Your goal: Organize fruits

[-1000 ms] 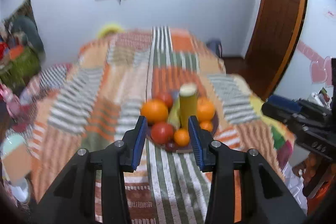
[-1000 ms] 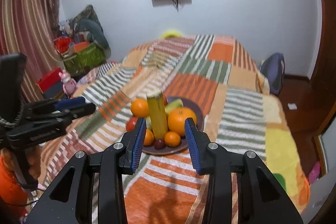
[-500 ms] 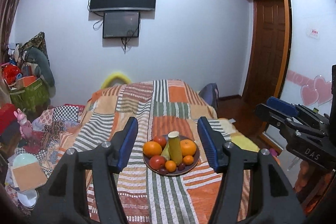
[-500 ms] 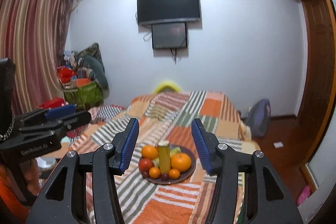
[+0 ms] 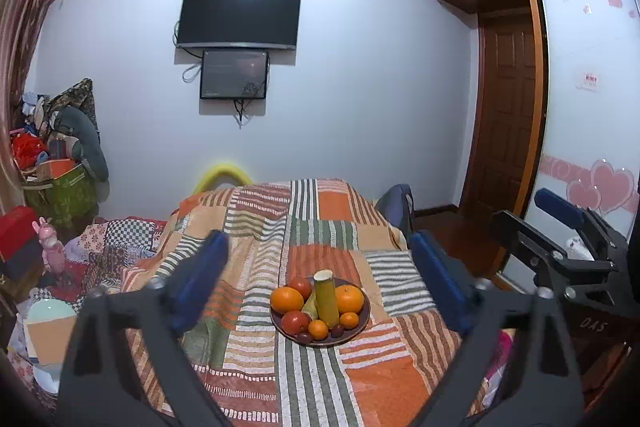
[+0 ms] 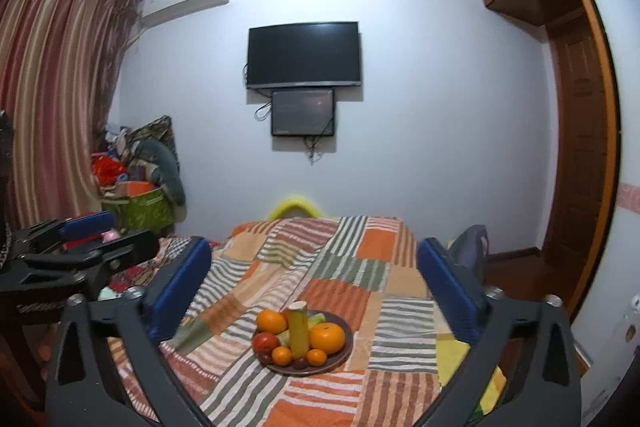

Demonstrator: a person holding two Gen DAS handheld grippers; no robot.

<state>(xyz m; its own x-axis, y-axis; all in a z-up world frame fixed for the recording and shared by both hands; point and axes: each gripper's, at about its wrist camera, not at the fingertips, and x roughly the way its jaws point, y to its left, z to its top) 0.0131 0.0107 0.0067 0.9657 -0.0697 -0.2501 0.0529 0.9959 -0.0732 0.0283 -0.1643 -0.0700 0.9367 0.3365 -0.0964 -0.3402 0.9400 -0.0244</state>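
A dark round plate [image 5: 358, 325] of fruit sits on a striped patchwork bedspread [image 5: 320, 239]. It holds two big oranges [image 5: 286, 299], red tomatoes [image 5: 295, 321], small tangerines [image 5: 317, 329], dark plums and an upright yellow-green cylinder [image 5: 325, 297]. The plate also shows in the right wrist view [image 6: 345, 349]. My left gripper [image 5: 318, 281] is open and empty, well back from the plate. My right gripper [image 6: 314, 283] is open and empty, also held back.
A TV [image 5: 239, 15] and a small screen hang on the far wall. Piled bags and clothes [image 5: 60, 163] stand at the left. A wooden door [image 5: 506, 115] is at the right. A backpack [image 5: 396, 203] lies beside the bed.
Both grippers have drawn back and up from the plate, which now looks small and far. Both pairs of fingers have spread wider apart.
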